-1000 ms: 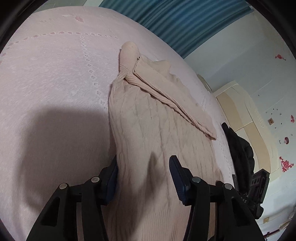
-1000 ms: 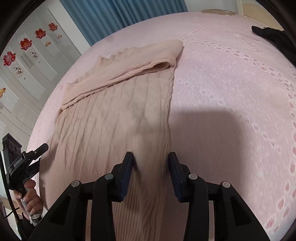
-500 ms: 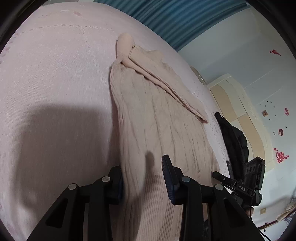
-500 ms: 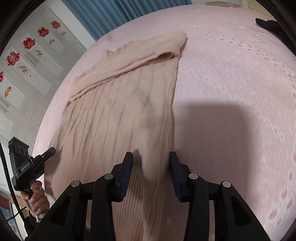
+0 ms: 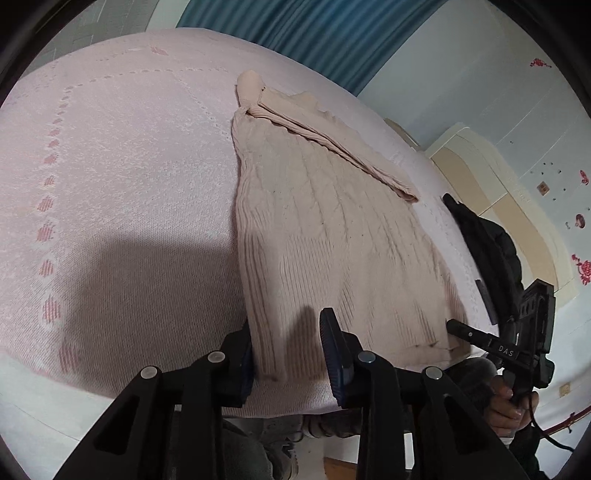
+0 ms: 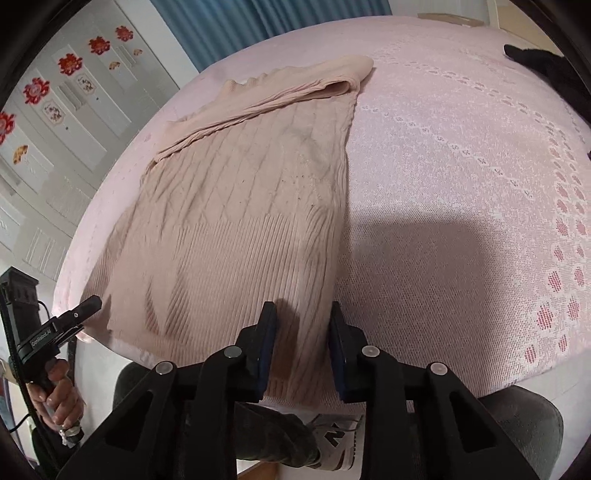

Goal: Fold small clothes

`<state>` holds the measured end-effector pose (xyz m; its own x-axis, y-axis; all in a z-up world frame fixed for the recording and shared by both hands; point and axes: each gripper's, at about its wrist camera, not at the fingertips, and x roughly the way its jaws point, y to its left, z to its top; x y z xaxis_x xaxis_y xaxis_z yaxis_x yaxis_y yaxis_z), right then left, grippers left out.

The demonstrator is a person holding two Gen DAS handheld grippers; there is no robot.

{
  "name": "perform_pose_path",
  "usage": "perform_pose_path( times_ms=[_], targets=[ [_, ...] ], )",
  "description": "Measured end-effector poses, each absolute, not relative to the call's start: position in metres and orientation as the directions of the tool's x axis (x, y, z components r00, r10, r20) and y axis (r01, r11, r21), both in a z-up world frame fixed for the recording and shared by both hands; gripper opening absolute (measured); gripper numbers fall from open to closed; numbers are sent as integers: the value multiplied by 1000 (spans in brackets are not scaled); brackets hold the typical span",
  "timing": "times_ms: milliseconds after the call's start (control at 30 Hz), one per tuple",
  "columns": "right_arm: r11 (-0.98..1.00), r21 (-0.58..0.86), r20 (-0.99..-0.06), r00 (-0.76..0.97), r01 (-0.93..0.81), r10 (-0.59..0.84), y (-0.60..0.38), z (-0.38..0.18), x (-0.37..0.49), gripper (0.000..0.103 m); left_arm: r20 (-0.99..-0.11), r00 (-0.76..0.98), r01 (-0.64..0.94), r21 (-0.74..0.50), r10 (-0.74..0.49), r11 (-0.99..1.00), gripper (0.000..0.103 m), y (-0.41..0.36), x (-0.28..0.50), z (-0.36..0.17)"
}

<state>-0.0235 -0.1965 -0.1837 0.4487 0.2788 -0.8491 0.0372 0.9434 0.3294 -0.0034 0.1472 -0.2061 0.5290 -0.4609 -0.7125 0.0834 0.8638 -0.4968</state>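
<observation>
1. Left gripper (image 5: 286, 345): fingers (image 5: 334, 347) spread, set astride the near left hem corner of the beige knit sweater (image 5: 325, 229); whether the pads touch the cloth cannot be told
2. Right gripper (image 6: 301, 345): fingers (image 6: 266, 339) spread, straddling the near right hem corner of the sweater (image 6: 236, 221); contact likewise unclear
3. Sweater lies flat on the pink bedspread (image 5: 122, 177), ribbed hem at the near bed edge, cable-knit body running away from the cameras; one sleeve (image 6: 280, 99) is folded across the far end
4. Each gripper casts a dark shadow on the bedspread (image 6: 461, 155) beside the sweater
5. Black garment (image 5: 484, 243) lies on the bed to the right of the sweater, apart from it; nothing lies between fingers and hem
6. Blue curtain (image 5: 332, 33) hangs behind the bed; white cabinet doors with red cutouts (image 6: 70, 62) stand to the left in the right wrist view
7. Person's sneaker (image 6: 340, 439) shows below the bed edge
</observation>
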Motion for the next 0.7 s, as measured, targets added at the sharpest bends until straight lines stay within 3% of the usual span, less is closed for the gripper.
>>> perform_pose_path(
  times_ms=[167, 400, 700],
  targets=[
    [950, 308, -839, 485, 48, 247, -193, -184, -29, 29, -724, 547, 45, -476, -420, 878, 19, 149, -7, -208],
    [979, 202, -851, 498, 23, 164, -180, -183, -32, 28, -726, 573, 36, -440, -380, 897, 17, 144, -7, -211],
    [972, 234, -857, 477, 21, 196, -186, -184, -29, 29, -703, 589, 15, -485, -400, 874, 17, 147, -8, -215]
  ],
)
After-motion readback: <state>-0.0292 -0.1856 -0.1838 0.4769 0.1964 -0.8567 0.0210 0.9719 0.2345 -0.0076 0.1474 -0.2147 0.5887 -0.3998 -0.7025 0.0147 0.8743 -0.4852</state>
